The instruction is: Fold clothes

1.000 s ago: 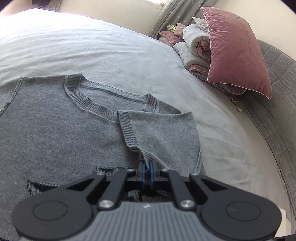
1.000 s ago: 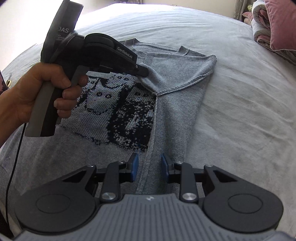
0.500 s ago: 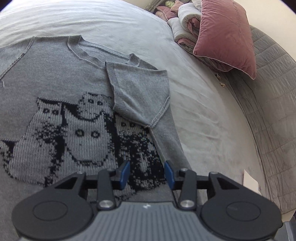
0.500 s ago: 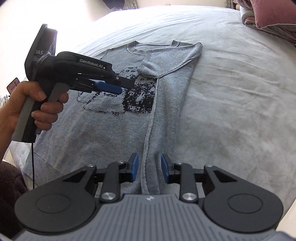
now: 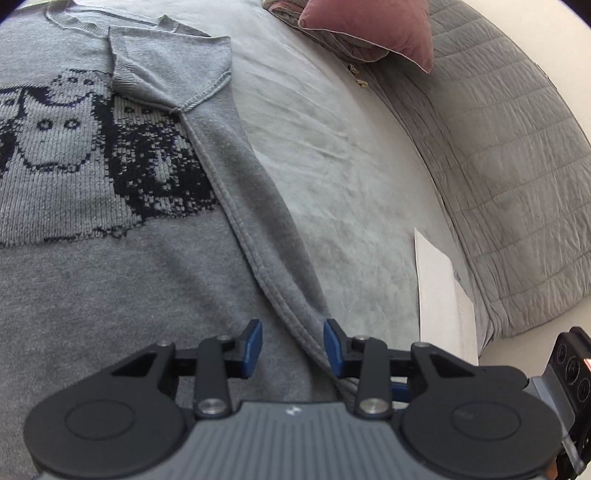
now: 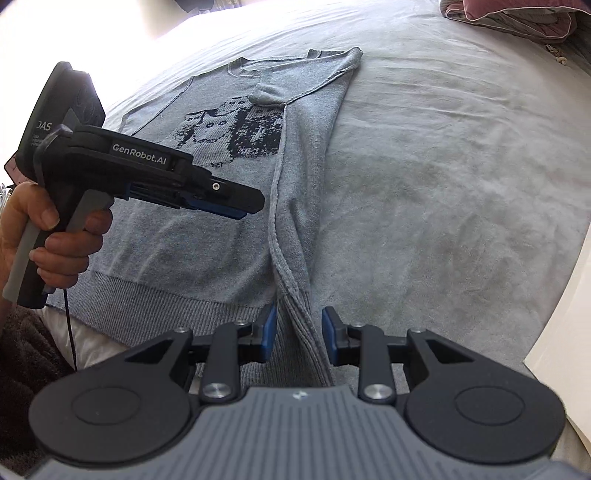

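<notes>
A pale grey bedspread (image 6: 424,166) fills the room's view. On it my grey sweater (image 6: 207,236) lies flat, its right side and sleeve folded inward. My left gripper (image 5: 292,345) hovers over the folded edge, jaws closing but pressing nothing. My right gripper (image 6: 298,334) straddles the hem fold, pads apart from the cloth. A pink pillow (image 5: 373,27) sits beyond.
</notes>
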